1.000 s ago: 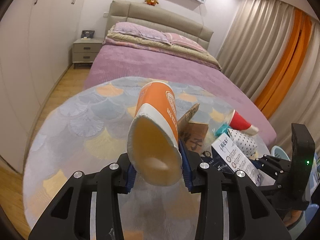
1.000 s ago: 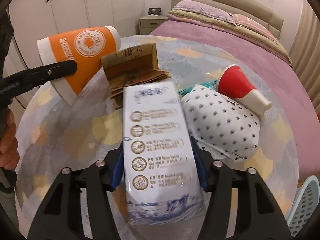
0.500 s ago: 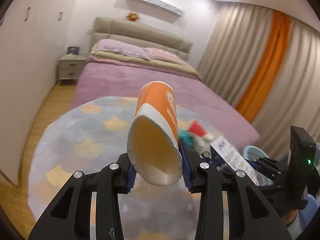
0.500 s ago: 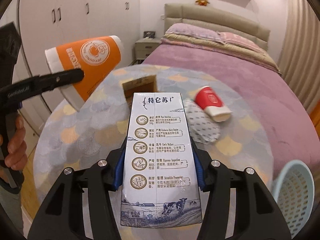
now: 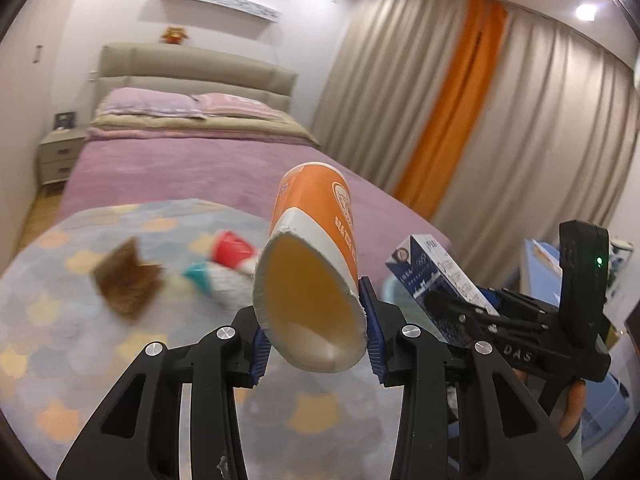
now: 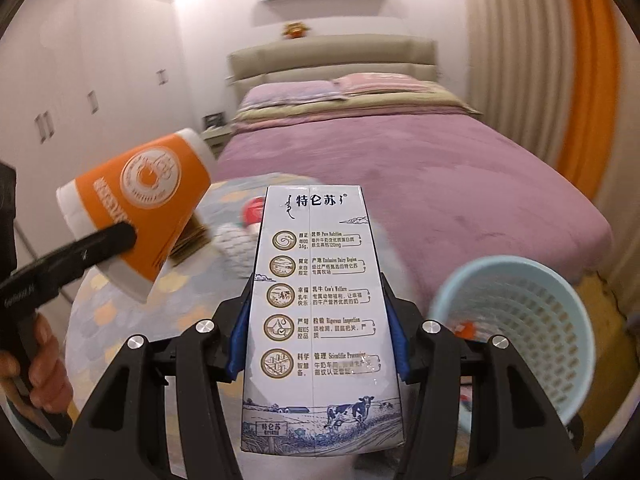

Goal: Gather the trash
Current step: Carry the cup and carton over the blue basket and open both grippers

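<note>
Bedroom, purple bed [image 6: 420, 168] behind a round patterned table [image 5: 48, 344]; leftover trash there is blurred: one brown cardboard piece [image 5: 128, 284], one red cup [image 5: 232, 247], one spotted white item, partly hidden. Left gripper [image 5: 314, 340] clamps one orange paper cup [image 5: 316, 264], mouth toward camera, long axis pointing away. Right gripper [image 6: 316, 340] clamps one milk carton [image 6: 316, 304], top pointing away. One blue basket [image 6: 520, 332], lower right, cut off.

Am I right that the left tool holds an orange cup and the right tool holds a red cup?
Not quite. The right tool holds a milk carton, as the right wrist view shows. The left tool does hold the orange cup.
</note>
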The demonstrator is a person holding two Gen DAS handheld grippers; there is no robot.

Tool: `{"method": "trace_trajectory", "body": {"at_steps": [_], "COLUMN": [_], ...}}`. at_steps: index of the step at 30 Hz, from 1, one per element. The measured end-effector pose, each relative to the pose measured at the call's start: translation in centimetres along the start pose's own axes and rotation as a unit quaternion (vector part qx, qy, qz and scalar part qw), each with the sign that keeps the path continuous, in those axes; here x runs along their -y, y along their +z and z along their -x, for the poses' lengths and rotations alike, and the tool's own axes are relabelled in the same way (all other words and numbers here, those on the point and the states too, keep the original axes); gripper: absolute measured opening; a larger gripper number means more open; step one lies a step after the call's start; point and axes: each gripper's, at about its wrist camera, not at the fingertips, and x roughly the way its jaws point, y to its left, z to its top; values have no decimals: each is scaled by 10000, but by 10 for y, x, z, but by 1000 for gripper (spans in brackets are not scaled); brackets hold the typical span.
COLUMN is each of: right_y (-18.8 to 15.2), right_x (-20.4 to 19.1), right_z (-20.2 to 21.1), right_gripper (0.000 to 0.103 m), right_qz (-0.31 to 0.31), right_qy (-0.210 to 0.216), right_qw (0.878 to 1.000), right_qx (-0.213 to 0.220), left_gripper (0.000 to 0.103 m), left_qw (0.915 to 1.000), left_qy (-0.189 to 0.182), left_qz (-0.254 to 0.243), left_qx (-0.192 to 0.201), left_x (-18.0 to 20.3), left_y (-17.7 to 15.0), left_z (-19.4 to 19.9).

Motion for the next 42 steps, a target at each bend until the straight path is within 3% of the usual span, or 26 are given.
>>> {"method": "trace_trajectory", "body": {"at_steps": [9, 18, 24, 33, 36, 42], "right_y": [-15, -38, -53, -73, -73, -74], "right_x": [106, 170, 194, 226, 228, 226], "right_z": [5, -14, -34, -36, -36, -34], "right_gripper": [51, 52, 52, 57, 58, 58], "right_qz": [-1176, -1785, -1955, -2238, -2286, -2310], "right_qy": [-668, -1166, -1504, -1573, -1600, -1585], "right_qw": [9906, 9751, 9653, 9574, 9558, 9554], "right_qx": [-209, -615, -852, -924, -923, -929], "left_gripper": [38, 38, 38, 40, 57, 59], "left_qw": [9960, 9890, 9854, 9801, 9796, 9801], "left_qy": [-588, -890, -892, -896, -915, -787], "left_qz": [-437, -586, -626, -738, -701, -646], "left_qx": [-502, -1029, -1310, -1608, -1643, -1702], "left_x": [75, 116, 130, 146, 147, 135], "left_y": [-5, -16, -24, -37, -40, -50], "left_z": [-73, -143, -179, -216, -224, -221]}}
